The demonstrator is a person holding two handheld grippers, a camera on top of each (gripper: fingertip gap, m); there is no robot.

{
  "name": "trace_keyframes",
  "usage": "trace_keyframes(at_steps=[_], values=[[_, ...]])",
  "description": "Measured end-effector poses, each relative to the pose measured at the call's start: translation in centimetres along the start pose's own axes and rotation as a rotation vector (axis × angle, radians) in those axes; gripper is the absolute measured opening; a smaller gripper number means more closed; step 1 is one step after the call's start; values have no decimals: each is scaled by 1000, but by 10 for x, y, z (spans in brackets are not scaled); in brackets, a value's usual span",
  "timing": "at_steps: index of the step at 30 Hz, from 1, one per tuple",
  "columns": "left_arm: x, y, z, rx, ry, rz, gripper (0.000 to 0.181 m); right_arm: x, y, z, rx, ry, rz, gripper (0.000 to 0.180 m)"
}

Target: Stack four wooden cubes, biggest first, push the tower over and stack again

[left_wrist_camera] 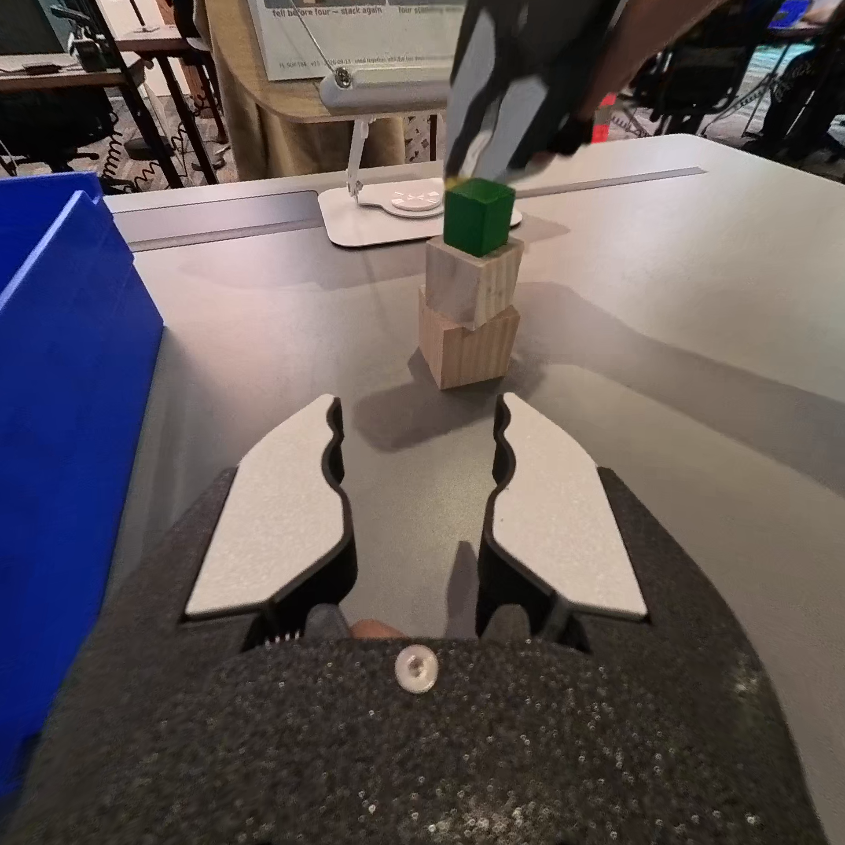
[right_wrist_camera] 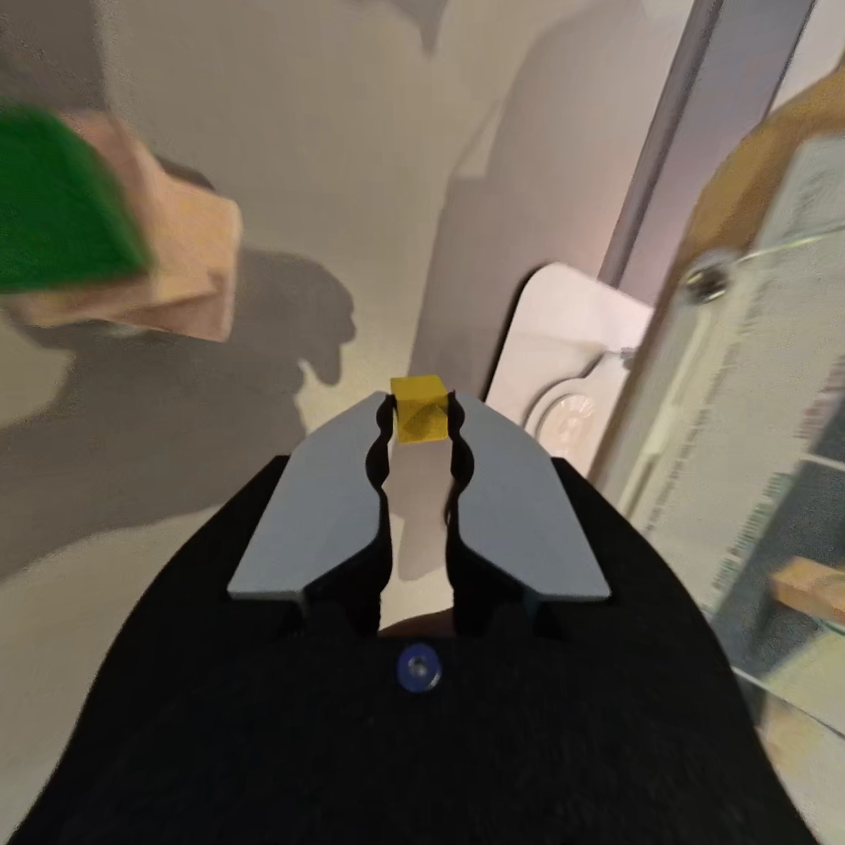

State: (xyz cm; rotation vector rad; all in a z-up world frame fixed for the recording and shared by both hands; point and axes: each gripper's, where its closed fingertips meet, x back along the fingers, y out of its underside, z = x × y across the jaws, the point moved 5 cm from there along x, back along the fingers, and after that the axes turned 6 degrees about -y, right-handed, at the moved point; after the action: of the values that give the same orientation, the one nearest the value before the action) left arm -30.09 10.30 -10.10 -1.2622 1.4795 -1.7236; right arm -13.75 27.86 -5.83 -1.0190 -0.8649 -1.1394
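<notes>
A tower of three cubes stands on the grey table: a large plain wooden cube at the bottom, a paler wooden cube turned on it, a green cube on top. My right gripper is shut on a small yellow cube. In the left wrist view the right gripper hangs just above the green cube's far edge, a sliver of yellow at its tips. In the right wrist view the green cube is blurred at the left. My left gripper is open and empty, just short of the tower's base.
A blue bin stands along the left side of the table. A white stand base sits behind the tower and holds up a printed sheet; the base is to the right in the right wrist view. Chairs and desks lie beyond.
</notes>
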Motion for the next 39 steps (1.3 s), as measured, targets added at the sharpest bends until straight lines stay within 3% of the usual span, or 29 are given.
trace_keyframes(at_steps=[1,4,7,23,30,32,35,39], values=[[0,0,0,-5,-4,1,63,16,-10,-3,2,-18,29,22],[0,0,1,-20,-16,2,63,52,-44,-22,15,-132,107,22],[0,0,0,-10,-17,5,63,58,-61,-43,87,-194,43,22],[-1,1,0,-5,-4,-12,63,50,-74,-59,122,-222,-27,23],[-3,1,0,-3,4,-25,64,73,-71,-60,106,-172,4,27],[-3,1,0,0,6,-26,64,88,-69,-61,75,-96,63,27],[-3,1,-1,11,8,-24,64,117,-60,-79,-24,56,289,28],[-3,1,-2,21,7,-24,63,130,-11,-126,-381,325,678,26]])
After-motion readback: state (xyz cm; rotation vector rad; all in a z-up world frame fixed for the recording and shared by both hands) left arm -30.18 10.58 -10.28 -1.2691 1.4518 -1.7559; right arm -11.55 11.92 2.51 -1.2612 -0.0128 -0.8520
